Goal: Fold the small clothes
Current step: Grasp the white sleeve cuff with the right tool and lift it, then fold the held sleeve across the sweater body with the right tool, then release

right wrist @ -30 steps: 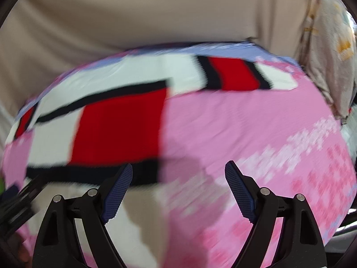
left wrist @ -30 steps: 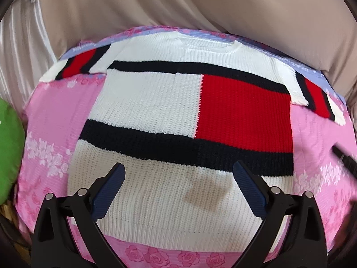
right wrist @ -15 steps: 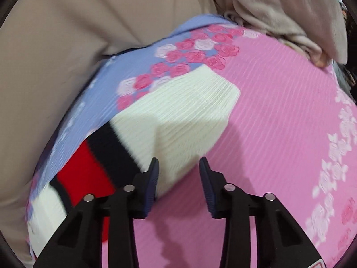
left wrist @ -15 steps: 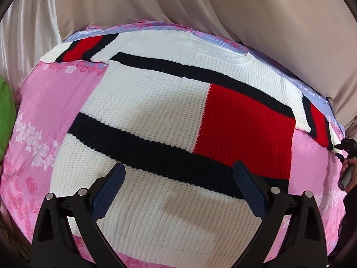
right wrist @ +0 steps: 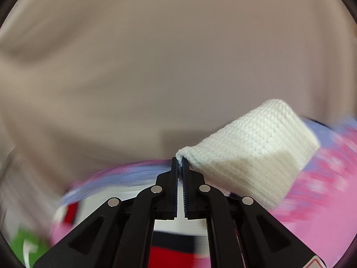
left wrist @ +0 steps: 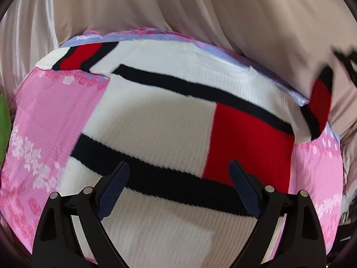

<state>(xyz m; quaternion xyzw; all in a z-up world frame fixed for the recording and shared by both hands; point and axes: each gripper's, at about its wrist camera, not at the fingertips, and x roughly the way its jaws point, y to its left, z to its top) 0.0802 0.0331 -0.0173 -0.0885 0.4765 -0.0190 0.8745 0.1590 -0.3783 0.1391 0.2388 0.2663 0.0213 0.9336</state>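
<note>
A small knit sweater [left wrist: 156,120], white with black stripes and a red block, lies flat on a pink flowered cover [left wrist: 44,116]. My left gripper [left wrist: 179,187] is open and hovers over the sweater's lower body, holding nothing. My right gripper [right wrist: 180,161] is shut on the white cuff of the right sleeve [right wrist: 252,151] and holds it lifted off the cover. In the left wrist view that raised sleeve [left wrist: 321,107] stands up at the right, with the right gripper blurred beside it. The left sleeve [left wrist: 78,55] lies flat at the far left.
A beige curtain [left wrist: 178,11] hangs behind the bed. A green object [left wrist: 4,125] lies at the left edge. The cover has a pale blue flowered border [left wrist: 223,51] along the far side.
My right gripper has closed on the right sleeve's cuff and lifted it up off the cover. My left gripper has drifted a little forward over the sweater and stayed open.
</note>
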